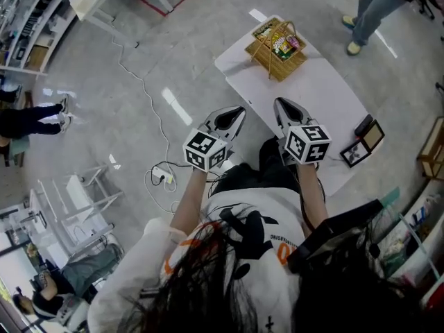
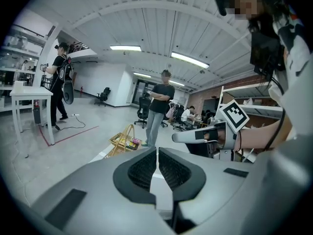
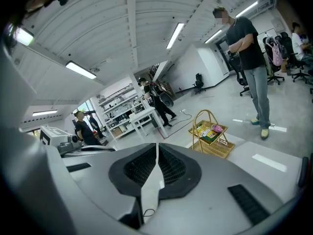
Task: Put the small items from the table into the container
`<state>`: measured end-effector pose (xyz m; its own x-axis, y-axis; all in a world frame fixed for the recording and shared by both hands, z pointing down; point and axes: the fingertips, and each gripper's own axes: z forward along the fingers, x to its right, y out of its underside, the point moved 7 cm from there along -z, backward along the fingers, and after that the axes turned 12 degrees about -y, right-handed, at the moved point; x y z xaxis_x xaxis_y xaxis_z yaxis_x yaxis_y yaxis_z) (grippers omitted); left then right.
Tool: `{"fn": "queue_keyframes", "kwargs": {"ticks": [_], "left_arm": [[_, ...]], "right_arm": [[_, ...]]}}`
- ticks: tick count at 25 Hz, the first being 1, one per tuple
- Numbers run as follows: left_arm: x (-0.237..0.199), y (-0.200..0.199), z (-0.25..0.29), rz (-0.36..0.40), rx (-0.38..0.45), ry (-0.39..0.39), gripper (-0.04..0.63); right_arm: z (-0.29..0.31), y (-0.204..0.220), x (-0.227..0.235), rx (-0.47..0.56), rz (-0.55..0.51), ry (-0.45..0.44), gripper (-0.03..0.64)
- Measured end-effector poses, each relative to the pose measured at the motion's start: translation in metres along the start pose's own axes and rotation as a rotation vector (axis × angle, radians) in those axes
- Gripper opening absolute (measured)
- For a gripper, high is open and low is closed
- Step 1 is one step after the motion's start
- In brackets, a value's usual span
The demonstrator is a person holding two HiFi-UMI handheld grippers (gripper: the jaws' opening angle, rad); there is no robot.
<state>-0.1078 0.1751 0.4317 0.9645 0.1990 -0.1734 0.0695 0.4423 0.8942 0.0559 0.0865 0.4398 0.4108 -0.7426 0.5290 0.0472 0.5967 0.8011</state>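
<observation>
A wicker basket [image 1: 277, 47] with a hoop handle stands at the far end of the white table [image 1: 316, 92] and holds several colourful small packets. It also shows in the left gripper view, basket [image 2: 124, 140], and in the right gripper view, basket [image 3: 211, 138]. My left gripper [image 1: 238, 112] hangs off the table's near left edge, above the floor. My right gripper [image 1: 281, 105] is over the table's near end. Both are well short of the basket. Each pair of jaws is shut with nothing between them, seen close at the left gripper [image 2: 157, 152] and the right gripper [image 3: 157, 150].
A small picture frame [image 1: 356, 152] and dark flat items [image 1: 368, 130] lie at the table's right edge. A person [image 1: 372, 9] stands beyond the far end. A cable and power strip [image 1: 162, 177] lie on the floor to the left. Shelving [image 1: 416, 234] stands at the right.
</observation>
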Motion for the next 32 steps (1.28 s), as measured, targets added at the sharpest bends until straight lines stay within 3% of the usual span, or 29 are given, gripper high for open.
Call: {"fn": "queue_keyframes", "kwargs": {"ticks": [8, 14, 32], "left_arm": [[0.009, 0.030, -0.062, 0.032, 0.012, 0.017, 0.006], [0.016, 0.030, -0.082, 0.052, 0.043, 0.025, 0.006], [0.021, 0.024, -0.084, 0.068, 0.073, 0.019, 0.006]], "right_arm": [[-0.018, 0.044, -0.067, 0.003, -0.009, -0.022, 0.028], [-0.022, 0.054, -0.095, -0.008, -0.032, -0.047, 0.028], [-0.017, 0.047, -0.104, -0.047, -0.087, -0.074, 0.025]]}}
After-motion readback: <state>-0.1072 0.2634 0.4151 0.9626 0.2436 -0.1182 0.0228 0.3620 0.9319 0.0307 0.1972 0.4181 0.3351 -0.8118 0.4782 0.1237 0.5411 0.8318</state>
